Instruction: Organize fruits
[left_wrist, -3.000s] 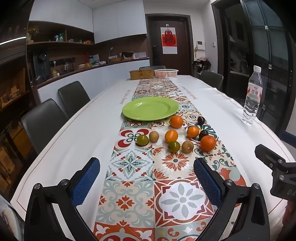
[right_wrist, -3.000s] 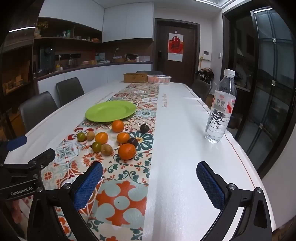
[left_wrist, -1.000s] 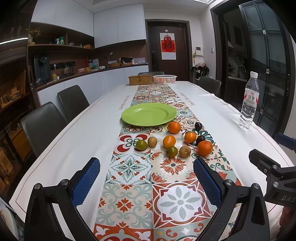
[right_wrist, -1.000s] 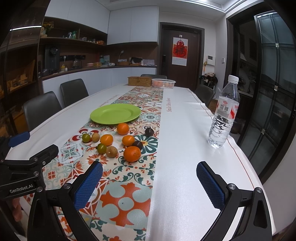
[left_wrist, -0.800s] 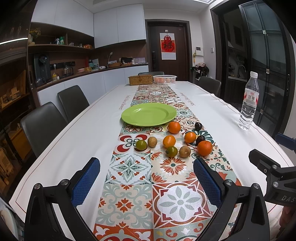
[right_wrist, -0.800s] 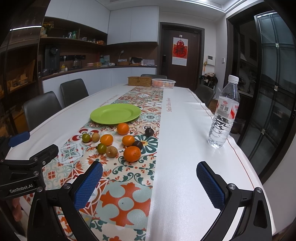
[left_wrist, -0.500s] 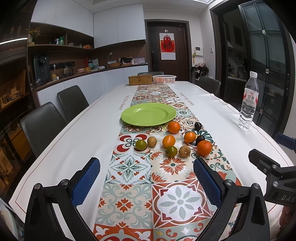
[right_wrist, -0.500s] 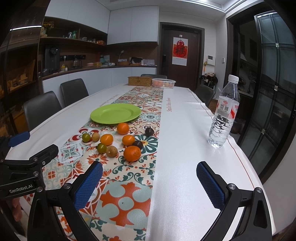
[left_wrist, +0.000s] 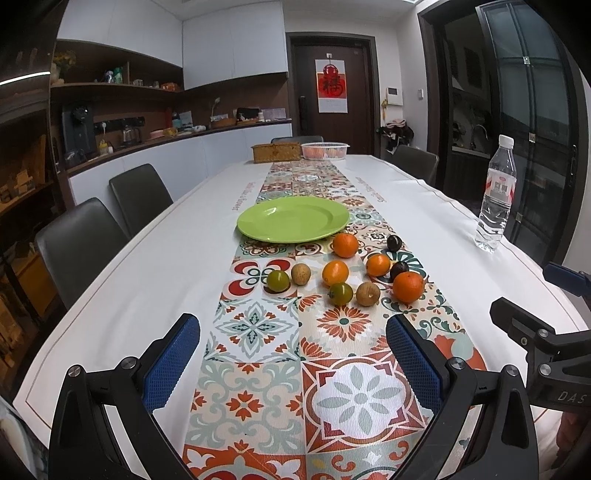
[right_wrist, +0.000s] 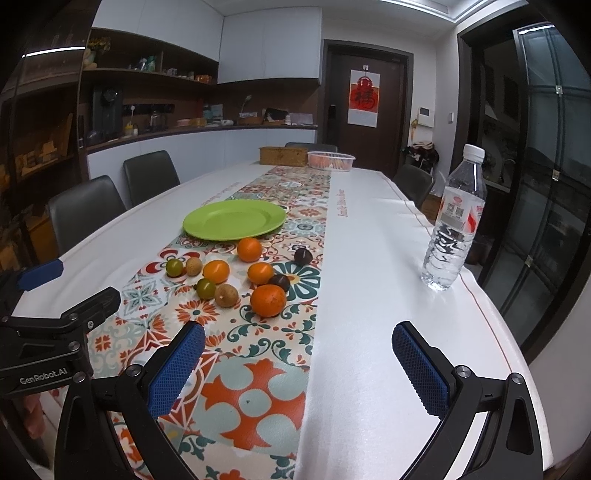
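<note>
Several small fruits lie loose on the patterned runner (left_wrist: 343, 369): oranges such as the big one (left_wrist: 407, 287) (right_wrist: 268, 300), green ones (left_wrist: 278, 280) (right_wrist: 205, 288), brown ones (left_wrist: 368, 294) (right_wrist: 226, 295) and dark ones (left_wrist: 394, 242) (right_wrist: 302, 255). Beyond them sits a bare green plate (left_wrist: 293, 218) (right_wrist: 234, 219). My left gripper (left_wrist: 293, 354) hovers open above the runner, short of the fruit. My right gripper (right_wrist: 297, 358) is open too, over the runner's right edge, nothing between its fingers.
A water bottle (right_wrist: 452, 218) (left_wrist: 495, 194) stands at the table's right edge. A wicker box (left_wrist: 276, 152) and a white basket (left_wrist: 325, 150) sit at the far end. Dark chairs (left_wrist: 77, 243) line the left side.
Both views have pulled back and risen slightly since three seconds ago, so the fruit looks a little farther off. Over the last second nothing visibly moves.
</note>
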